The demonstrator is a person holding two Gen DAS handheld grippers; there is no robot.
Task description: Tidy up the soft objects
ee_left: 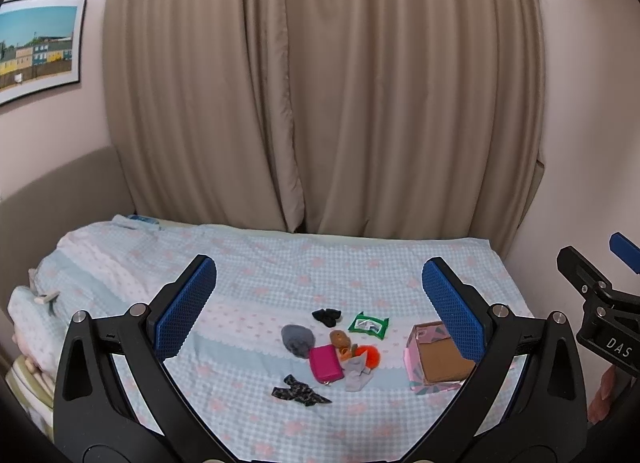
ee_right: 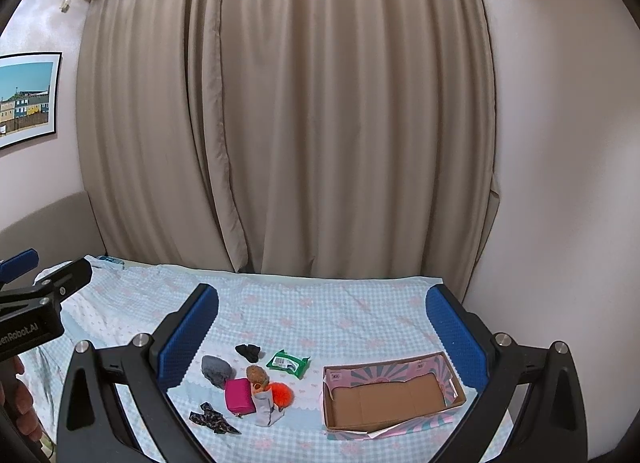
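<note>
Small soft items lie in a cluster on the bed: a grey bundle [ee_right: 217, 371], a pink pouch [ee_right: 239, 395], a black sock [ee_right: 248, 351], a green wipes pack [ee_right: 288, 363], a brown plush [ee_right: 257, 374], an orange pompom [ee_right: 281, 394], a pale grey sock [ee_right: 267, 407] and a dark patterned scrunchie [ee_right: 214, 419]. An empty cardboard box [ee_right: 390, 399] sits to their right. My left gripper [ee_left: 320, 303] and right gripper [ee_right: 322, 327] are both open and empty, held well above the bed. In the left wrist view the cluster shows around the pink pouch [ee_left: 326, 363], with the box [ee_left: 436, 359] partly behind my right finger.
The bed has a light blue checked cover [ee_right: 320, 311]. Beige curtains [ee_right: 288, 123] hang behind it. A wall [ee_right: 560, 183] bounds the right side. A rumpled duvet [ee_left: 92, 263] lies at the left. A framed picture [ee_left: 38, 47] hangs on the left wall.
</note>
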